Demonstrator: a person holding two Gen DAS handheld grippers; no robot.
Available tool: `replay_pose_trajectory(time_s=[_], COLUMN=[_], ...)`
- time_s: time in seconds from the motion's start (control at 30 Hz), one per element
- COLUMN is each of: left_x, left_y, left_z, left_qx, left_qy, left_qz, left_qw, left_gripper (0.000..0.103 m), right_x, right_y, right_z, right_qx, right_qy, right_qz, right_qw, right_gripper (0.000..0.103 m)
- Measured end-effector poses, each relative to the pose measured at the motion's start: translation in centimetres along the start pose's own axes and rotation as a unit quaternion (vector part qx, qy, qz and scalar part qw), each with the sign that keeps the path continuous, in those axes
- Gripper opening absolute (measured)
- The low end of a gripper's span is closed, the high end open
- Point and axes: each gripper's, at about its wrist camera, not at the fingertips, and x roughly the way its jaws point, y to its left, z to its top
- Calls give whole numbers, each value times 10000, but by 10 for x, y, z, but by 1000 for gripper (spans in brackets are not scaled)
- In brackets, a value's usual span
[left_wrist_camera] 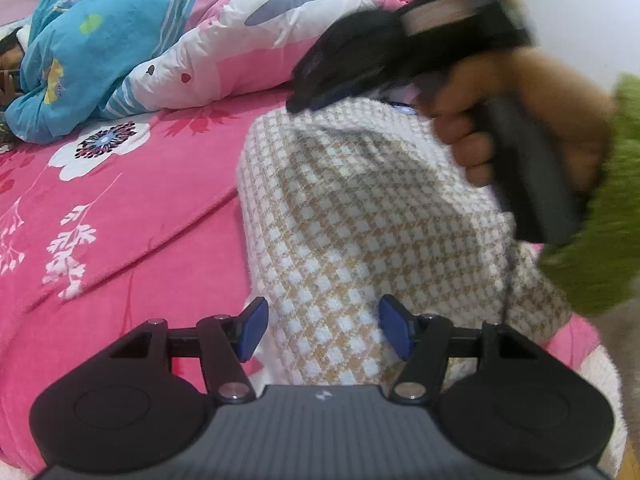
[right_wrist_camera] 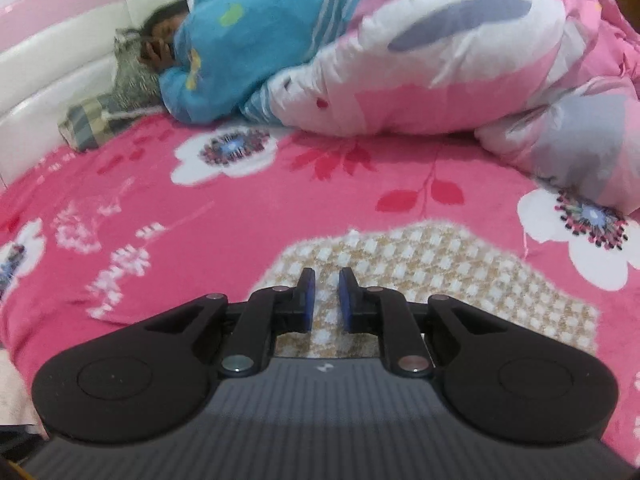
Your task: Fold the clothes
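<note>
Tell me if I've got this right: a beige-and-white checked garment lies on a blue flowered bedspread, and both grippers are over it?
Nearly. The bedspread is pink with white flowers, not blue, as the right wrist view shows. The checked garment does lie on it, with the left gripper and the right gripper over it.

One checked garment [left_wrist_camera: 360, 216], two tools [left_wrist_camera: 320, 328] [right_wrist_camera: 326, 296], one quilt [right_wrist_camera: 460, 68], one pillow [right_wrist_camera: 100, 116], one person lying [right_wrist_camera: 224, 48].

Even, soft indoor light; no glare. Fisheye bend + dark corners. Motion blur on hand [left_wrist_camera: 516, 120], right side.
</note>
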Motion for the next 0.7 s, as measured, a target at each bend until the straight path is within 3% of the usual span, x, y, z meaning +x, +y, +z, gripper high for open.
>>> replay_pose_trajectory(time_s=[0.07, 0.23, 0.43, 0.6, 0.7], left_x=[0, 2, 22, 42, 44], left_y=[5, 34, 68, 68, 55], left_z=[0, -1, 15, 30, 30], left_qx=[-74, -352, -1105, -983, -759], left_qy=[-54, -187, -65, 238, 293], left_qz=[-137, -790, -1525, -1428, -1251], left_qw=[9999, 9961, 9821, 9846, 9888], left_gripper=[63, 70, 74, 82, 87], right_x=[-28, -98, -133, -128, -111], right_y=[-3, -49, -116, -138, -142], right_z=[-1, -34, -114, -160, -173], right_qx=[22, 821, 2320, 3208, 3508], right_qy=[-292, -751, -555, -447, -226], right_qz=[151, 47, -214, 66, 470], right_qw=[9995, 9938, 9709, 9461, 9350], right_gripper=[16, 49, 62, 74, 79])
